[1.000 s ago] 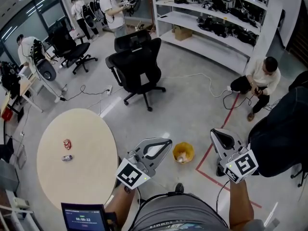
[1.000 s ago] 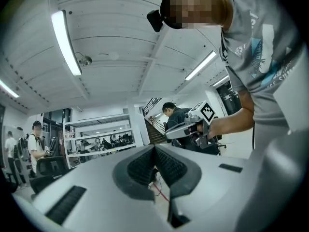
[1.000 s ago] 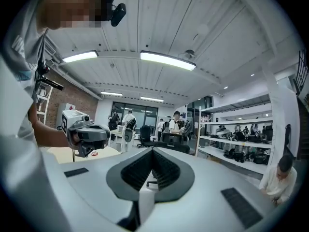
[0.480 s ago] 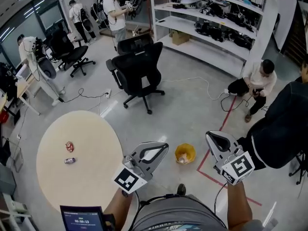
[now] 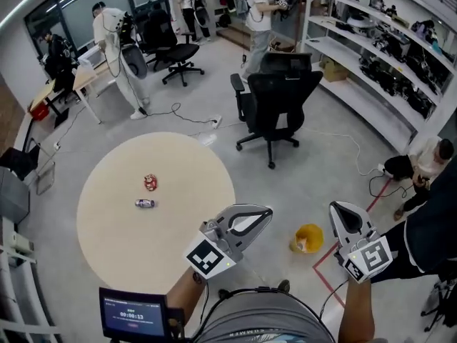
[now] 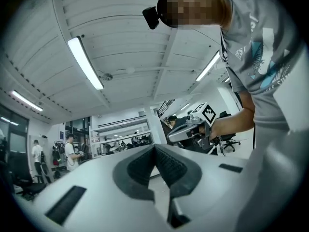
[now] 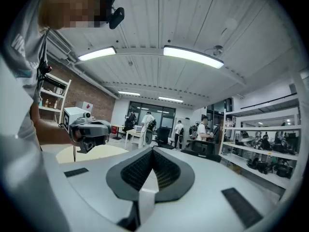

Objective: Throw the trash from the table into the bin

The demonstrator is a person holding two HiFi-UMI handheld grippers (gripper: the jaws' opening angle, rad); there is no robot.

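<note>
A crumpled red wrapper (image 5: 150, 183) and a small silvery piece of trash (image 5: 145, 204) lie close together on the round table (image 5: 107, 252), well left of the left gripper (image 5: 265, 213), the yellow bin (image 5: 308, 239) stands on the floor between it and the right gripper (image 5: 341, 209), and both claws are clenched empty.

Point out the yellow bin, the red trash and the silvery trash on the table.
yellow bin (image 5: 315, 229), head view, far rim.
red trash (image 5: 150, 183), head view, its middle.
silvery trash (image 5: 145, 204), head view, its middle.
</note>
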